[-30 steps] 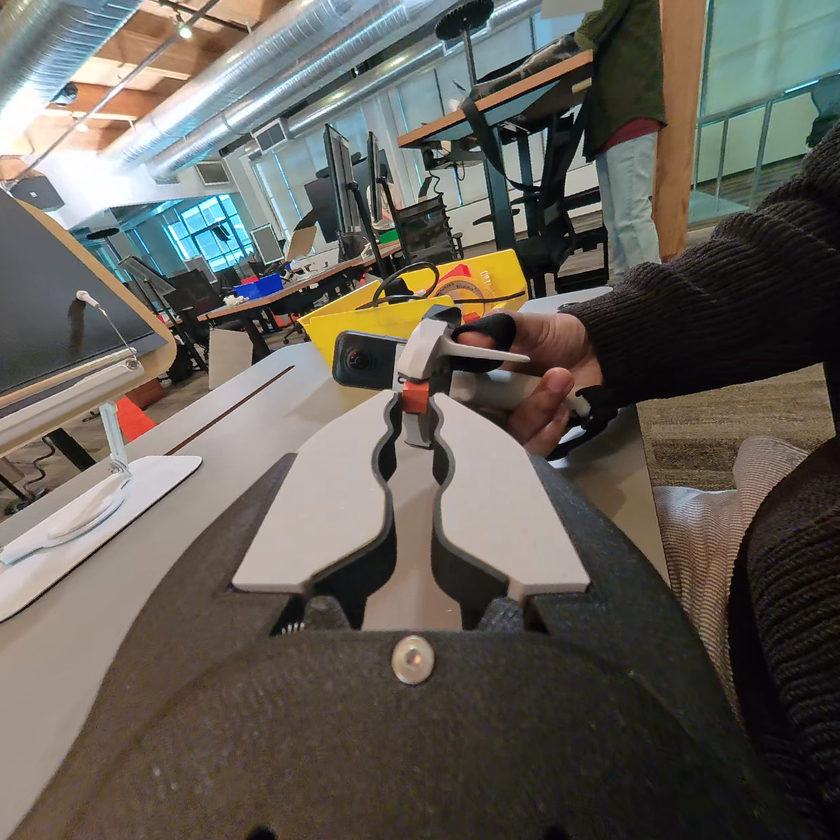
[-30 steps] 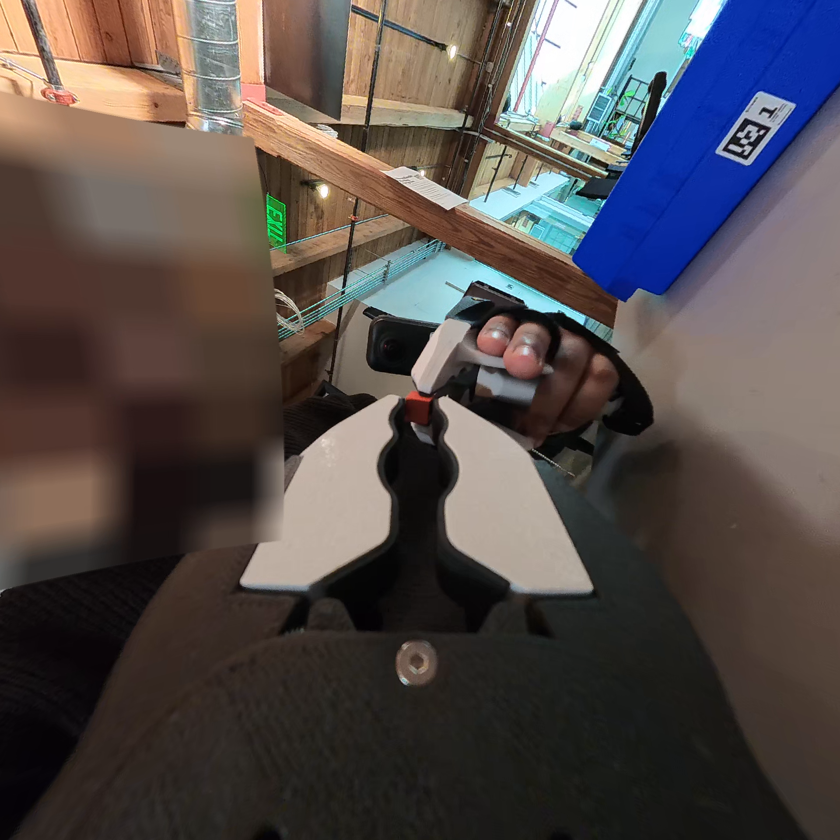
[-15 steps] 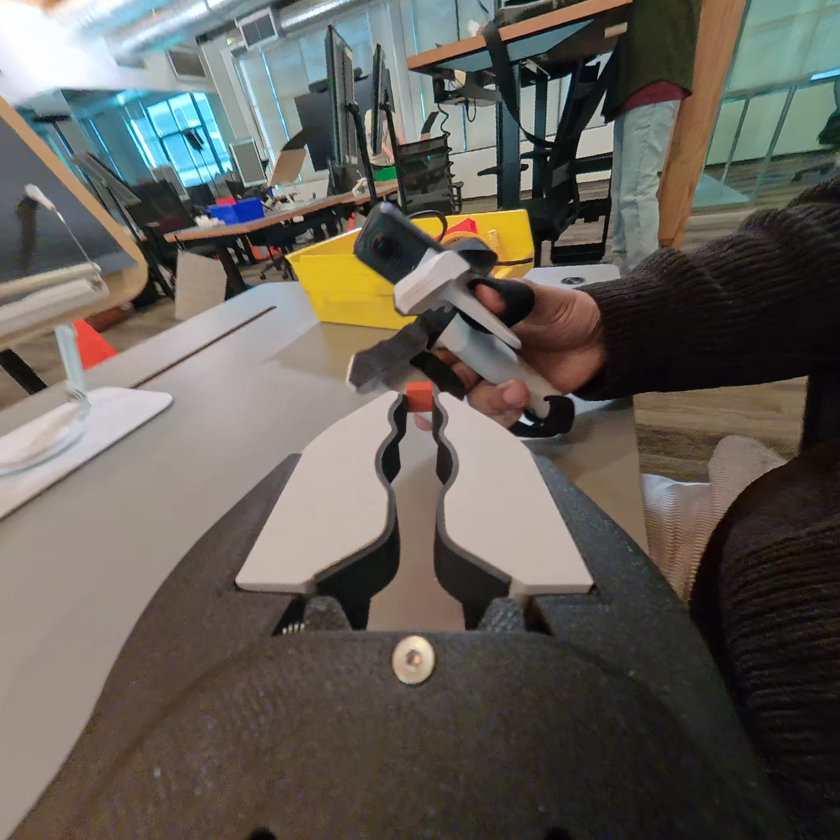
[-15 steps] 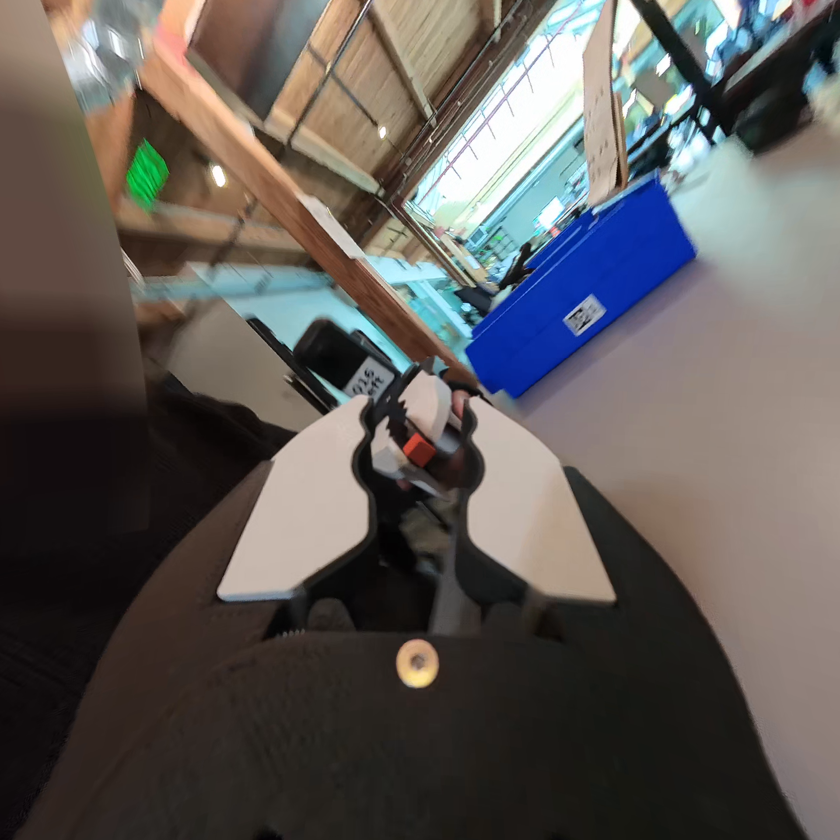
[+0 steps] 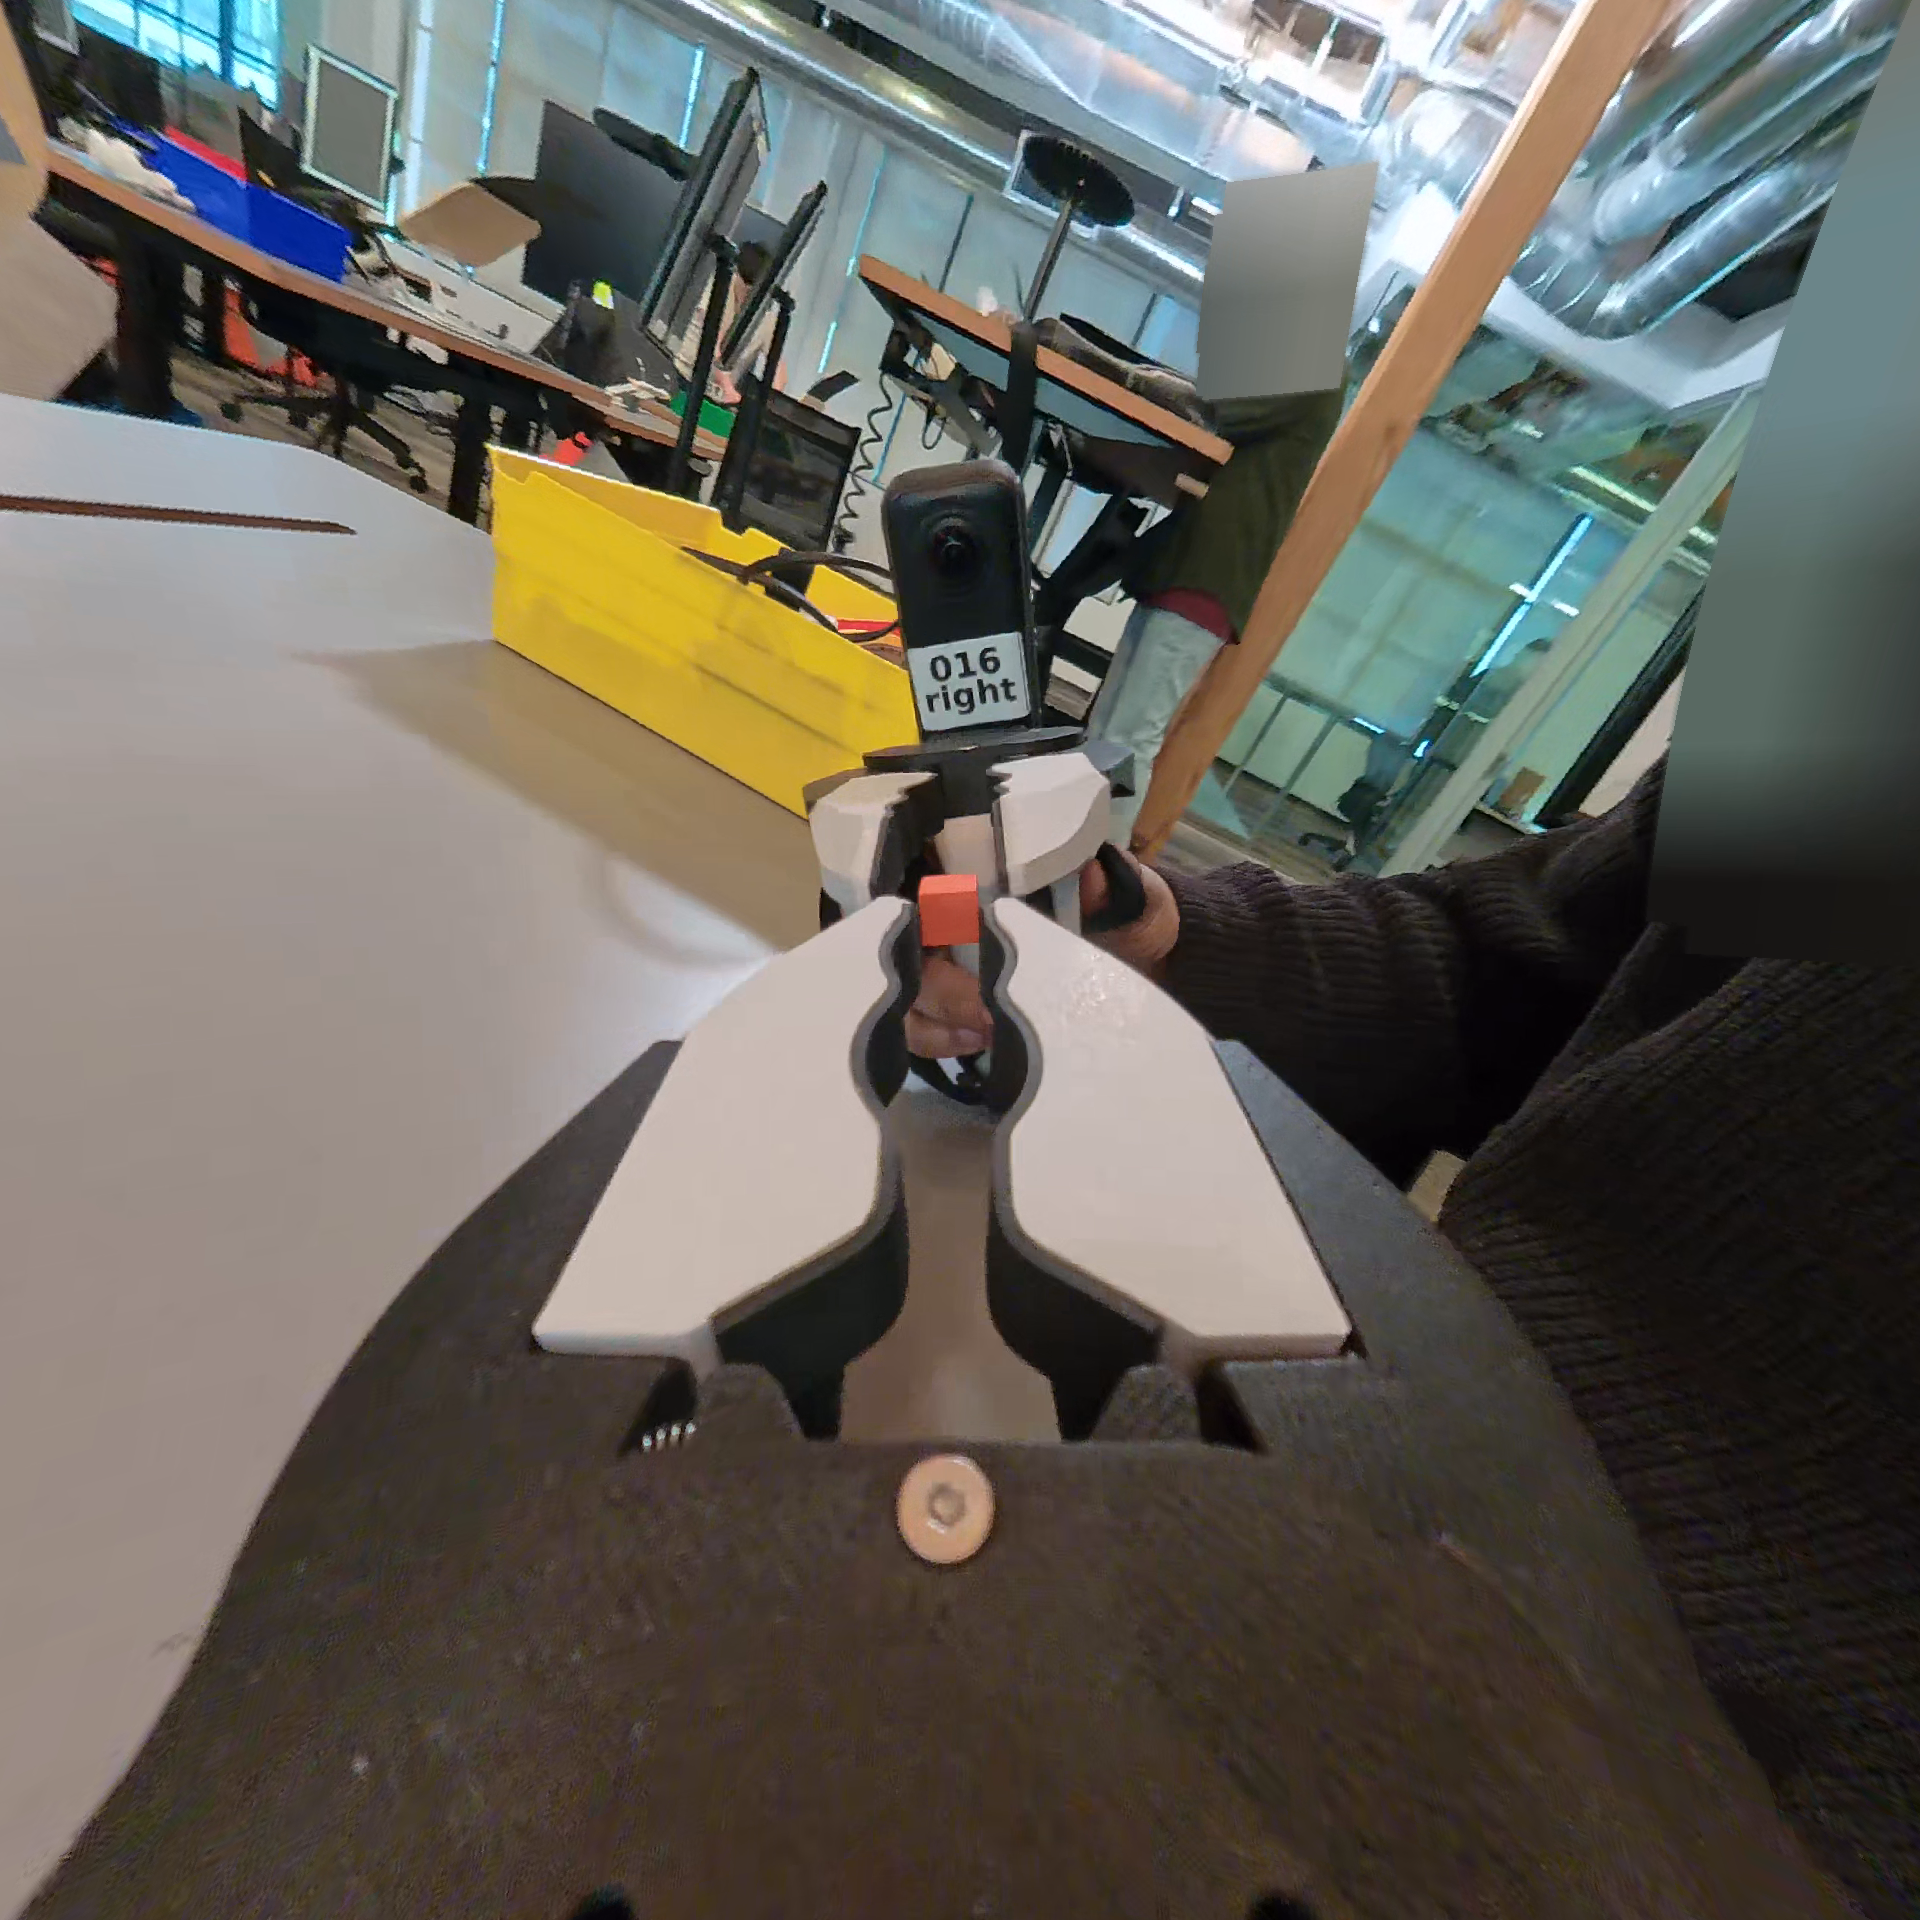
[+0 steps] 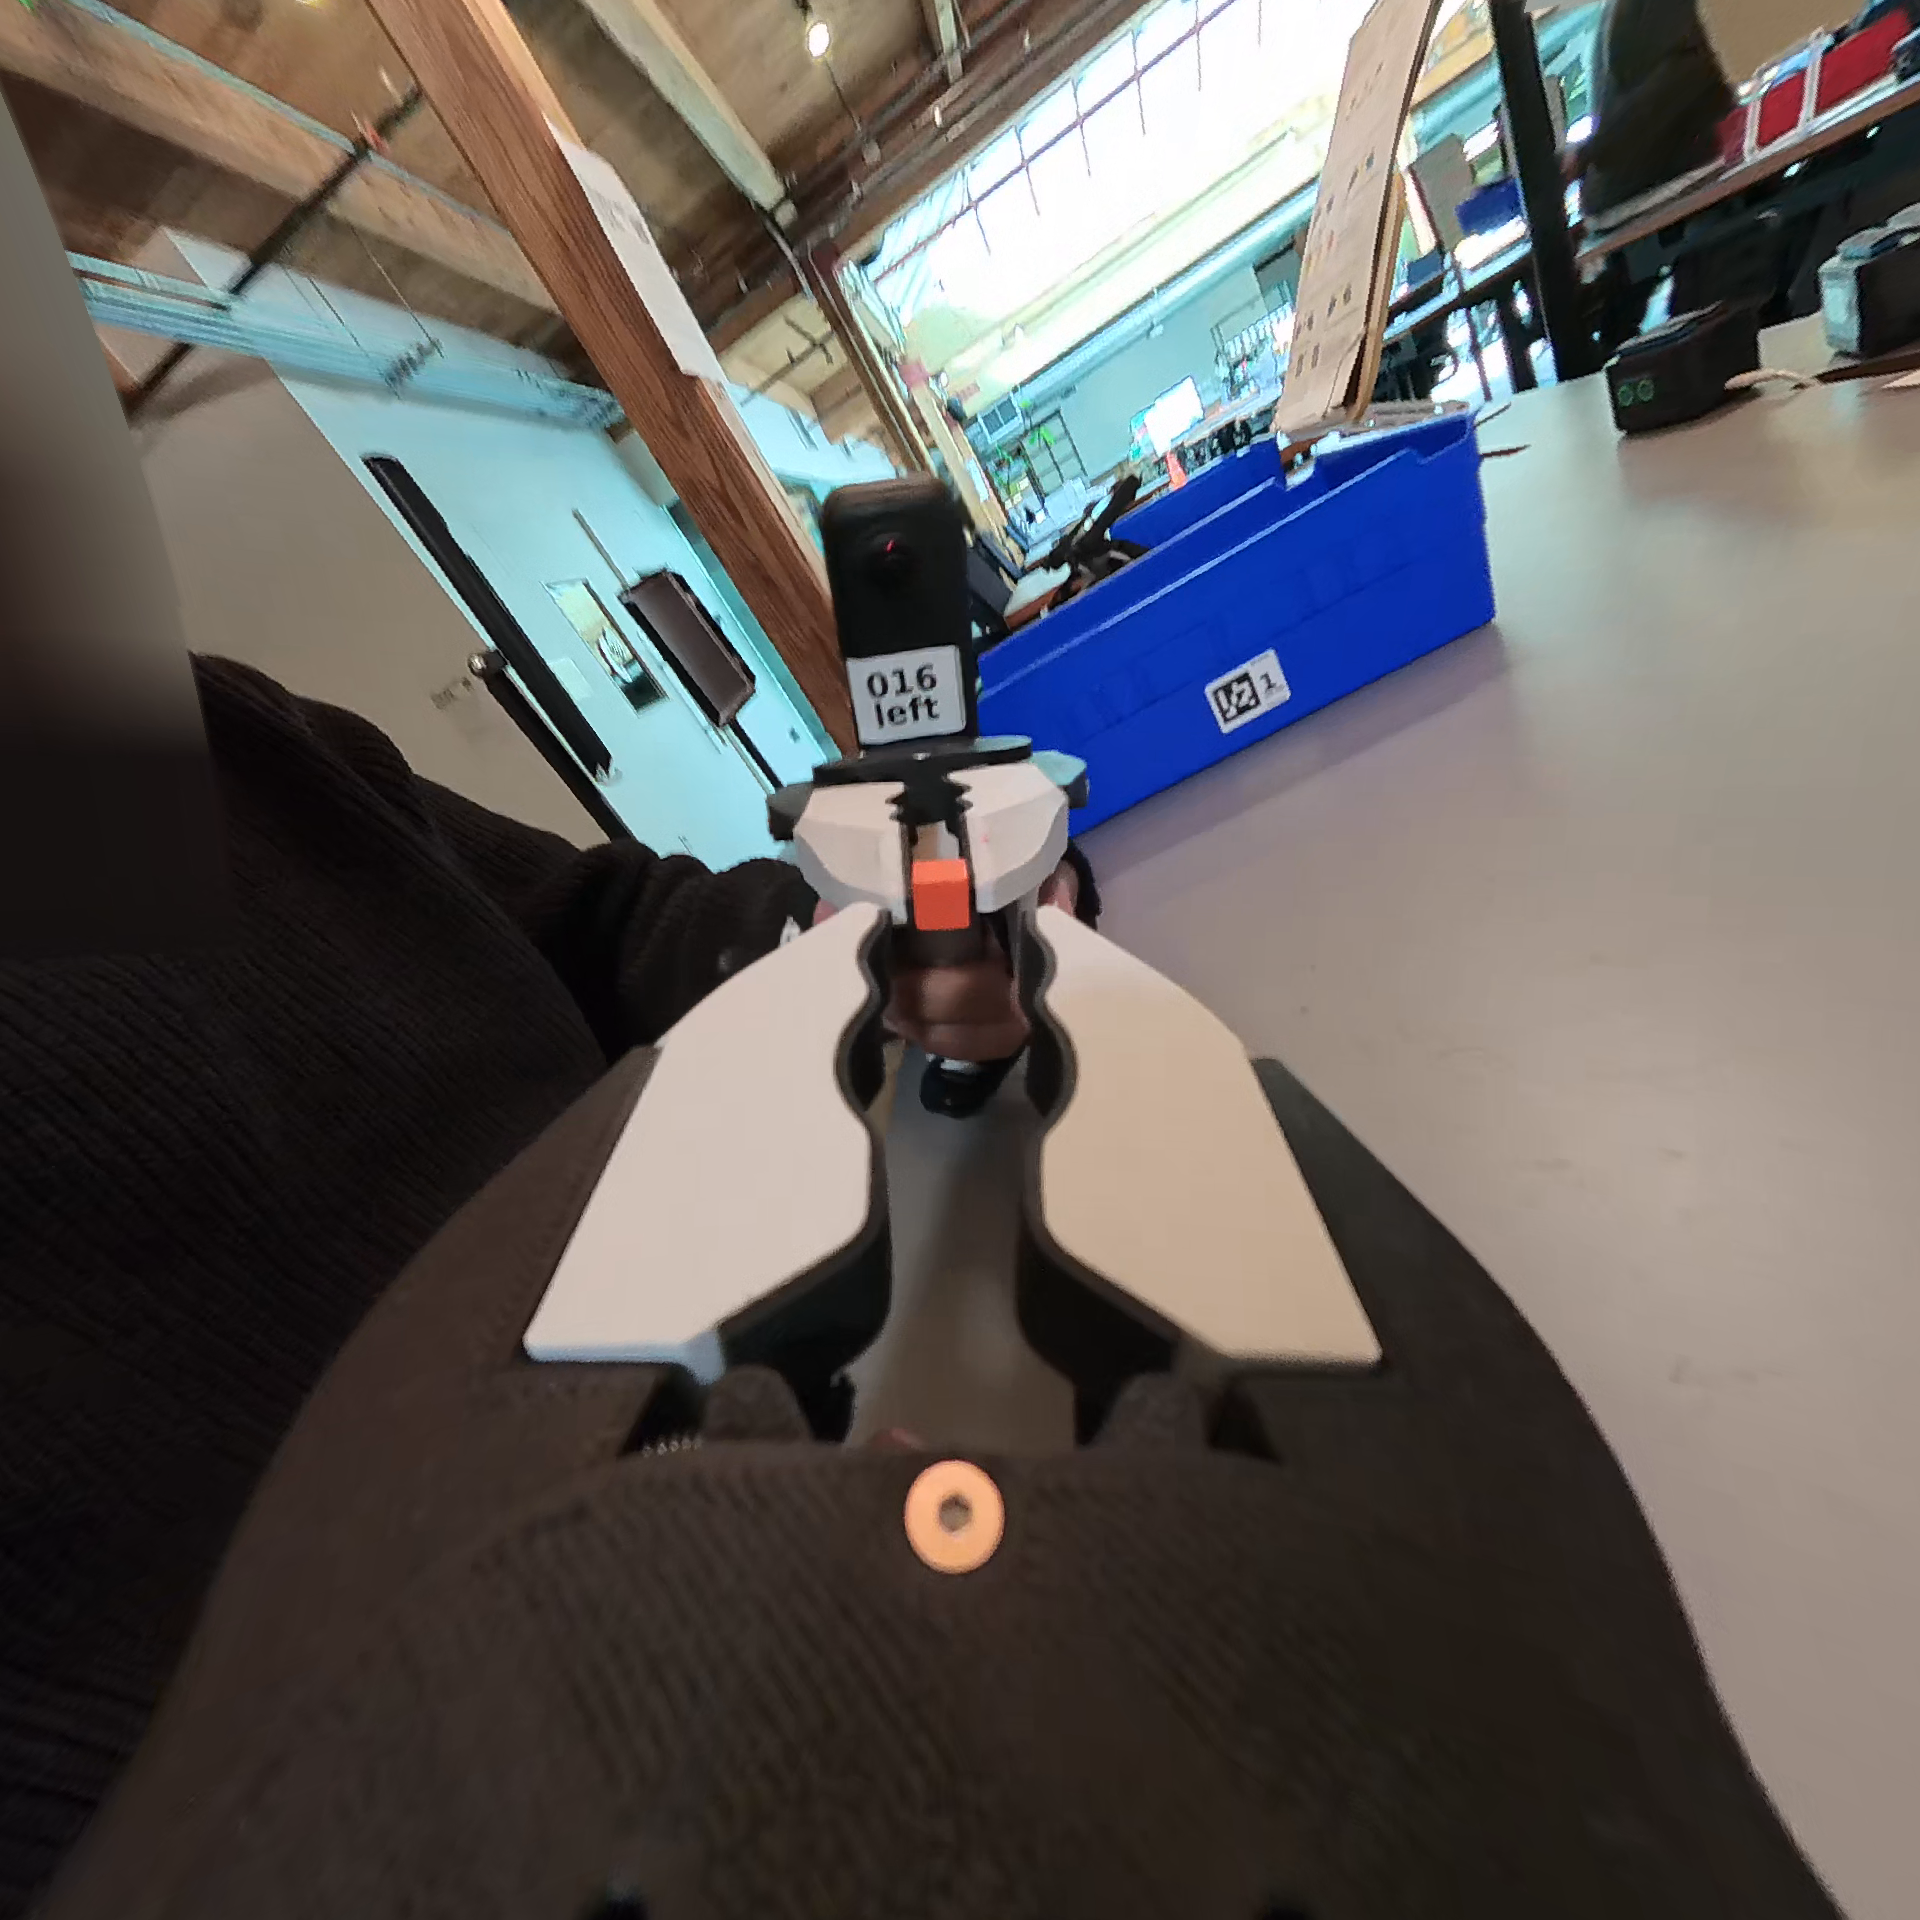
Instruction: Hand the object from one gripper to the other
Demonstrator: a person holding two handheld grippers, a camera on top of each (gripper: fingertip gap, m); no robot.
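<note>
Orange and small, the cube (image 5: 949, 910) sits up in the air above the grey worktop (image 5: 260, 831), pinched at the very tips of the left claw (image 5: 948, 925). Its 2 dark pads press flat on the cube's 2 side faces. The right claw (image 6: 951, 925) faces it nose to nose. Its fingers stand apart, with a clear gap on each side of the cube, and I judge they are not touching it yet.

The cube looks rigid, with flat faces and sharp edges, and it is probably very light. Weight should be no problem, and a firm squeeze should not deform it. The real difficulty is its size. The left pads already cover much of the 2 sides, so little free surface is left for a second grip.

The best hold for the right claw seems to be the part of the cube that juts forward past the left fingertips. The pads should close square on parallel faces, not on an edge or corner. A skewed bite could twist the cube out or make it pop free. The faces look smooth, so the left claw ought to let go only once the right one has closed.

A yellow bin (image 5: 644, 623) and a blue bin (image 6: 1299, 582) stand well apart from the handover.
</note>
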